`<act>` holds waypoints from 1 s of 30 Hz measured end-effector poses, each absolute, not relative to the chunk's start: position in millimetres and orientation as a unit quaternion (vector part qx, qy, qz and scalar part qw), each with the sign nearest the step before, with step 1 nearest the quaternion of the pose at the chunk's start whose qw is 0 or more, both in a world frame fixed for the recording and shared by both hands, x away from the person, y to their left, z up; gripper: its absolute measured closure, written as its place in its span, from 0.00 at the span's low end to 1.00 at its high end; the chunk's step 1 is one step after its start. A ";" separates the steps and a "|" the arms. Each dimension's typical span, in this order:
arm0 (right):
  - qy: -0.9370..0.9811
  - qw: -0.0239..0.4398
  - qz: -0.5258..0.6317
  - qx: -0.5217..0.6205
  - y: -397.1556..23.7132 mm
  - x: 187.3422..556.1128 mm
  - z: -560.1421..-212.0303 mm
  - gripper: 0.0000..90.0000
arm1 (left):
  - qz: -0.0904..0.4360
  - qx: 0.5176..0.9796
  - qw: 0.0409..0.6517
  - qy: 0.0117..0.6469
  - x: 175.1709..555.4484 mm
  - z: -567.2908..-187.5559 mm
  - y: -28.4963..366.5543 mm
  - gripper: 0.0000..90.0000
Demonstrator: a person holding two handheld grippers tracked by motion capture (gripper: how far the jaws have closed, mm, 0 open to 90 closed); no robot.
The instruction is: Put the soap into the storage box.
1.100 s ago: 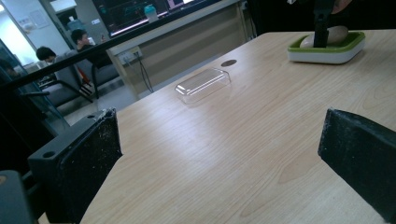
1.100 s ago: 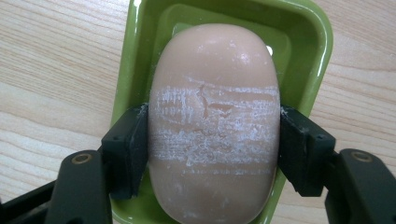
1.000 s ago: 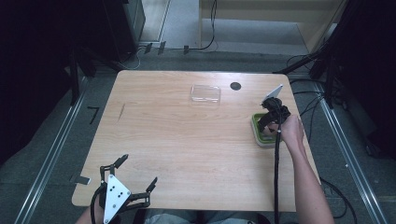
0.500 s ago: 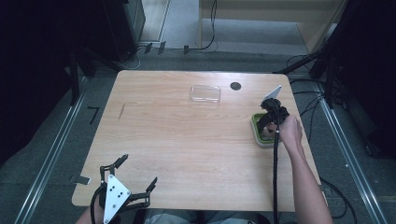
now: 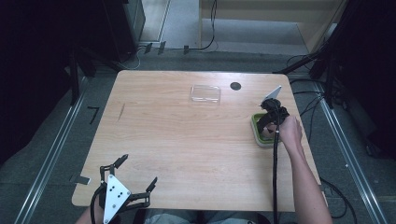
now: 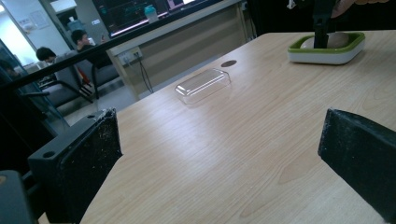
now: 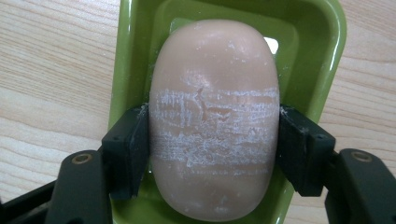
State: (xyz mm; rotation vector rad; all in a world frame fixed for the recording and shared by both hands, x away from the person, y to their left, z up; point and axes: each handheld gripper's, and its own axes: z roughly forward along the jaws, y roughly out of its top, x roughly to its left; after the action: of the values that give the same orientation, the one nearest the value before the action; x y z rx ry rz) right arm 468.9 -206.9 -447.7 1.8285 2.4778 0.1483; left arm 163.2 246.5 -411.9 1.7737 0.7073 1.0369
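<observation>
Across the middle of the high view lies a pale wooden table (image 5: 187,140), with dark floor and cables around it. On its right edge sits a green soap dish (image 5: 258,132) with a white base, and a clear plastic lid (image 5: 205,94) lies apart from it near the far edge, beside a small round dark hole (image 5: 235,86) in the tabletop. At the near left corner the left tongs (image 5: 137,172) hover with jaws spread wide; the left gripper view shows bare wood between the two black pads. Over the dish, the right tongs (image 7: 214,140) point down into it, held by the person's right hand (image 5: 290,129). Their jaws press on both sides of a beige oval soap bar (image 7: 214,116) that lies in the dish (image 7: 322,51). White scuffed bands cross the bar's top between the pads.
</observation>
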 end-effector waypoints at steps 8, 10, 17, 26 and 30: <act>0.802 0.036 0.049 0.594 -206.4 468.8 -446.2 0.36 | 0.422 0.723 0.466 0.288 163.1 -411.9 246.6 0.00; 0.803 0.036 0.050 0.593 -206.4 468.6 -445.2 0.36 | 0.422 0.722 0.466 0.288 163.2 -411.9 246.6 0.00; 0.804 0.042 0.052 0.591 -206.1 467.4 -441.2 0.32 | 0.423 0.723 0.465 0.288 163.1 -411.9 246.5 0.00; 0.814 0.040 0.058 0.577 -203.1 462.0 -432.5 0.20 | 0.422 0.725 0.463 0.286 163.2 -411.8 245.8 0.00; 0.822 0.044 0.068 0.564 -198.8 458.2 -426.5 0.16 | 0.422 0.724 0.464 0.287 163.4 -412.0 246.0 0.00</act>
State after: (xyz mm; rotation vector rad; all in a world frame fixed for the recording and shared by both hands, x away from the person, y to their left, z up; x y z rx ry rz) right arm 458.2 -198.8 -426.5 1.7251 2.5116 0.2069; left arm 163.4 246.0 -412.0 1.7790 0.7060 1.0369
